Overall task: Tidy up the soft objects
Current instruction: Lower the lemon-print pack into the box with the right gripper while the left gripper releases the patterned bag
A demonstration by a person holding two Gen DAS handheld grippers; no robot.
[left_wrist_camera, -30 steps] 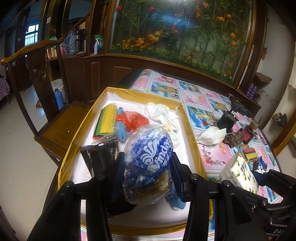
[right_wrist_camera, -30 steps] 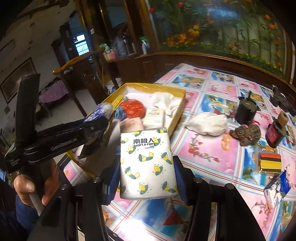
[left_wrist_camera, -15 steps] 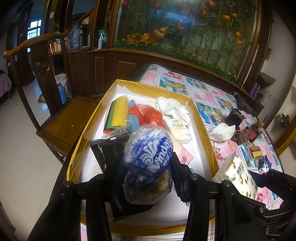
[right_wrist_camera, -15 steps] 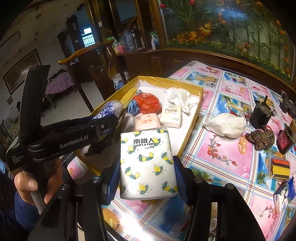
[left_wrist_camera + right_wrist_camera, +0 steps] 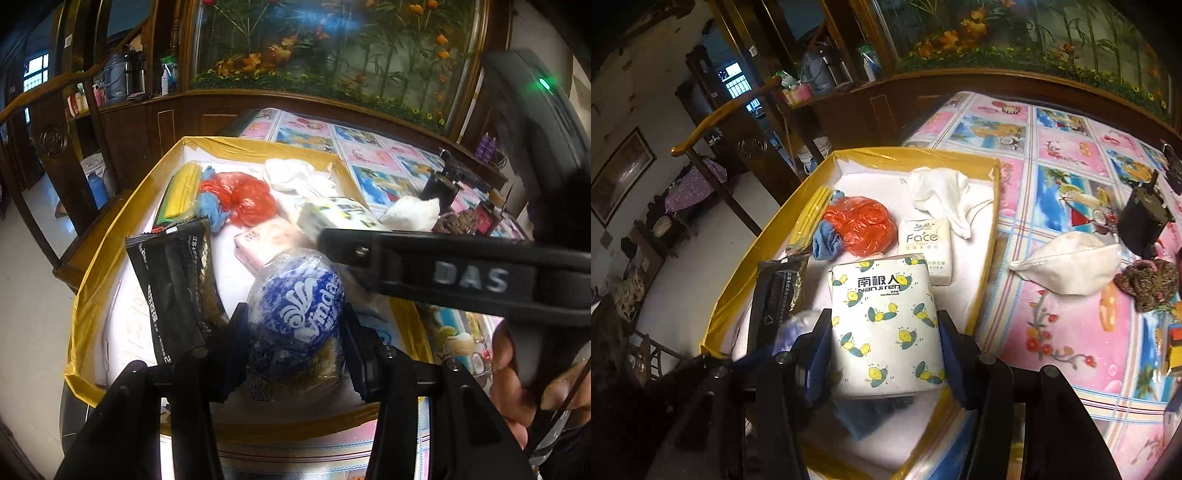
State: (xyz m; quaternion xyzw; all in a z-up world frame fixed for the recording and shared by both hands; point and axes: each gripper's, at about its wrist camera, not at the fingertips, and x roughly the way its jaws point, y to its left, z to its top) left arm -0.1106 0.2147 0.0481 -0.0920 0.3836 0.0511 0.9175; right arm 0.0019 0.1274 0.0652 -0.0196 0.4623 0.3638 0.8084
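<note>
While both hover over the yellow-rimmed tray (image 5: 916,157), left tool (image 5: 293,328) clamps blue tissue roll (image 5: 297,299), right tool (image 5: 882,350) clamps lemon-print tissue pack (image 5: 884,328)

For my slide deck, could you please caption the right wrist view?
Right gripper carries a lemon-print tissue pack over the yellow-rimmed tray of soft items.

The right claw's arm (image 5: 461,273) crosses the left wrist view, hiding much of the lemon-print tissue pack (image 5: 338,218), which is blurred. A blue cloth (image 5: 868,413) lies mostly hidden under that pack. The striped block (image 5: 1174,349) is cut off at the right edge.
</note>
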